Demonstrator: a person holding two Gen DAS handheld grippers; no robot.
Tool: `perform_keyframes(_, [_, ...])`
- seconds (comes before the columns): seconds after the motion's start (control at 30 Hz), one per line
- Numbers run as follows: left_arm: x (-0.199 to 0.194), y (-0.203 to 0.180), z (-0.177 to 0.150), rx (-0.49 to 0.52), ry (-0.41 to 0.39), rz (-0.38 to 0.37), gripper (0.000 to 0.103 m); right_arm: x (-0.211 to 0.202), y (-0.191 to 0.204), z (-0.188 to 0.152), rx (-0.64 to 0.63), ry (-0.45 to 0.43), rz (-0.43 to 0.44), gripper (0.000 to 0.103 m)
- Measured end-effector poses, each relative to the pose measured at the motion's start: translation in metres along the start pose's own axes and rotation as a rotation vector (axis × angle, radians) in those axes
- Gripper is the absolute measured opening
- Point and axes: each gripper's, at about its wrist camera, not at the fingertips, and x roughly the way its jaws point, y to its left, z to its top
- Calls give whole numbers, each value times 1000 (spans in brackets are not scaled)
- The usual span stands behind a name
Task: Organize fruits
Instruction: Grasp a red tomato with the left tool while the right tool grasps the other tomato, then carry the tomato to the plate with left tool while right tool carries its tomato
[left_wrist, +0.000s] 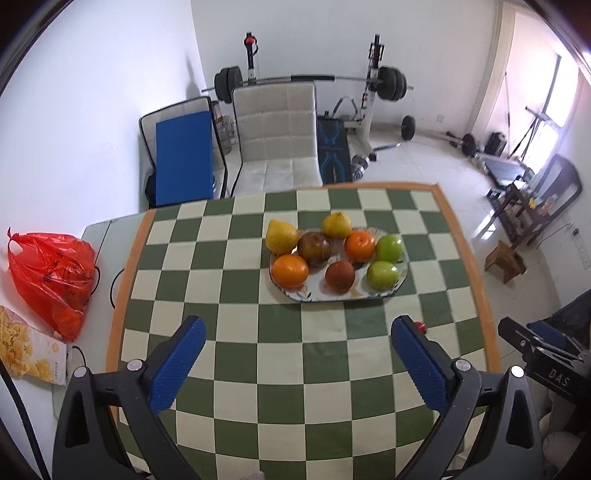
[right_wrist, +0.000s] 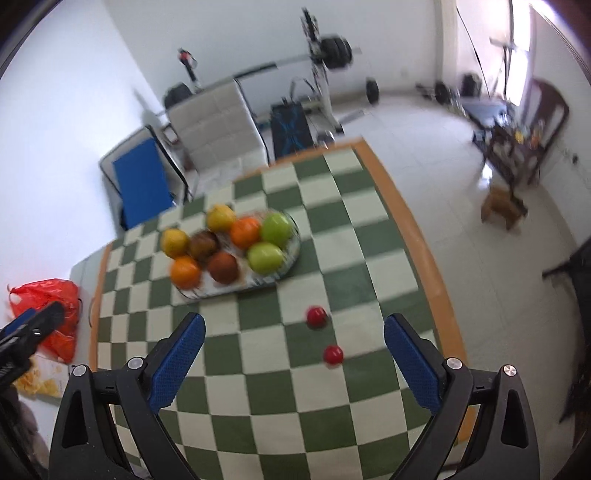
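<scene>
Left wrist view. Above the table (left_wrist: 258, 369), the left gripper (left_wrist: 297, 347) hangs with its blue pads wide apart and nothing between them. The plate (left_wrist: 400, 280) lies ahead on the checked cloth, already crowded: two pears, two oranges, two green apples and two dark red-brown fruits, several of them touching. One small red fruit (left_wrist: 420, 326) peeks out just behind the right-hand pad. A red bag (left_wrist: 51, 273) sits off the cloth to the left.

Right wrist view — blurred, so fine detail is uncertain. Likewise, the right gripper (right_wrist: 293, 343) is spread open and empty. Two small red fruits lie loose on the cloth between plate and gripper, the nearer (right_wrist: 333, 355) and the farther (right_wrist: 316, 316), apart from each other and from the plate.

Risks, as judged. The loose fruits are small, round and probably smooth: a closing pad may squirt one sideways, and it could roll toward the table edge at the right. The plate leaves little free room — a fruit dropped onto the pile may roll off or nudge a pear or a green apple at the rim over the edge.
</scene>
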Motion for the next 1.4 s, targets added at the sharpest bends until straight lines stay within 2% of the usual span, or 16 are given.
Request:
perform_keyframes(0.07, [28,-11,-4,0,74,19,103,45,-22,-7,32,106,1,87])
perform_keyframes(0.13, [54,-21,-10,1,136,32,103,87,-40,-18,58,200,22,71])
perform_keyframes(0.23, [93,-38,-19,0,237,64,103,147,-56,-36,68,310,46,60])
perform_keyframes(0.37, [139,-60,-31,22,351,102,103,192,-55,-51,17,377,66,55])
perform_keyframes(0.47, [162,-75,-37,52,407,124,103,212,-48,-58,-46,408,45,45])
perform_keyframes(0.53, [174,-82,-37,56,434,115,103,223,-45,-63,-80,427,38,31])
perform_keyframes(0.67, [191,-106,-30,56,464,51,103,211,-54,-64,-79,381,55,30])
perform_keyframes(0.8, [213,-147,-23,118,492,-33,103,195,-77,-56,-31,357,56,30])
perform_keyframes(0.83, [218,-156,-22,138,499,-54,101,193,-85,-55,-21,355,53,30])
perform_keyframes(0.9, [228,-176,-24,184,513,-74,93,191,-97,-53,-2,350,42,30])
perform_keyframes(1.1, [246,-216,-33,267,557,-125,90,191,-126,-43,33,355,14,30])
perform_keyframes(1.13, [247,-220,-35,273,563,-137,88,191,-130,-42,39,355,12,30])
perform_keyframes(1.17, [250,-223,-36,279,574,-144,80,191,-131,-41,43,355,11,30])
perform_keyframes(1.4, [263,-235,-37,290,627,-175,49,196,-139,-37,62,356,6,31])
